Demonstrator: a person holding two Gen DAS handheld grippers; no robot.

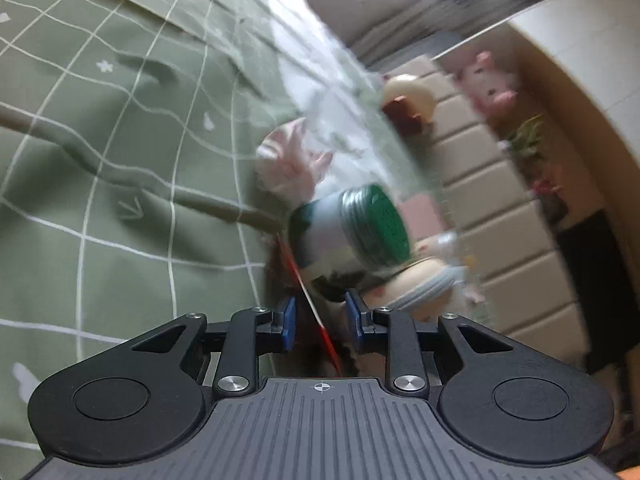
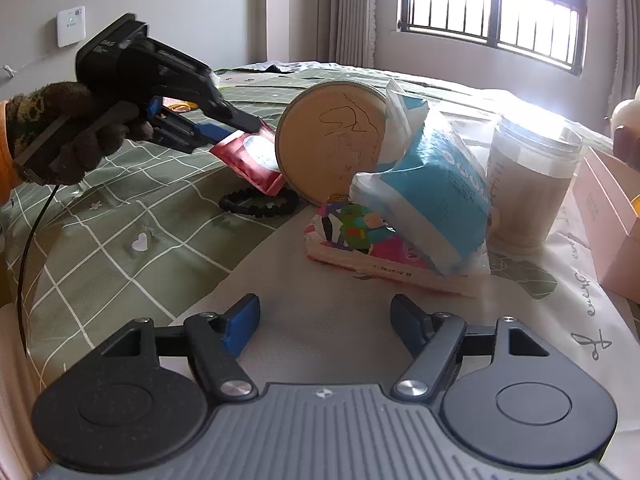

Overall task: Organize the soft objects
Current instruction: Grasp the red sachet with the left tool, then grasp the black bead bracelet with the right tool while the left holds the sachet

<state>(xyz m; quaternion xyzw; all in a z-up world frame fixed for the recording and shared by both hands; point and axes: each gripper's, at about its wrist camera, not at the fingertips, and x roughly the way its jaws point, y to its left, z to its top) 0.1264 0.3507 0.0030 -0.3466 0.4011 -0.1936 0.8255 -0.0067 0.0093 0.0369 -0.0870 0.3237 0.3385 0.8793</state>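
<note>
- Nearest in the right wrist view, the right gripper point(image 2: 324, 322) is seen with its jaws spread wide and still opening; nothing lies between them, only the pale printed cloth point(image 2: 328, 312) beneath.
- Just beyond, a colourful tissue pack point(image 2: 352, 240) lies flat on the cloth, and a blue and white tissue pack point(image 2: 432, 196) is propped on top of it, tilted.
- To the right, a clear jar point(image 2: 528, 184) holding something beige stands upright, and a pink box point(image 2: 612, 224) is cut off by the frame edge.
- Behind the packs a round tan disc point(image 2: 332, 144) stands on edge, with a dark bead bracelet point(image 2: 260, 202) lying on the green checked bedspread point(image 2: 120, 216) at its foot.
- Farther left, the left gripper point(image 2: 250, 128), held in a gloved hand point(image 2: 80, 136), is clamped on a flat red sachet point(image 2: 252, 160), which is carried above the bedspread and touches the disc's edge (or at least overlaps it).
- In the left wrist view, which is blurred, the sachet point(image 1: 316, 312) is seen edge-on as a thin red line between the blue pads point(image 1: 289, 322).
- Beyond them a green-lidded jar point(image 1: 352, 228) lies on its side, near a pink plush toy point(image 1: 292, 160).
</note>
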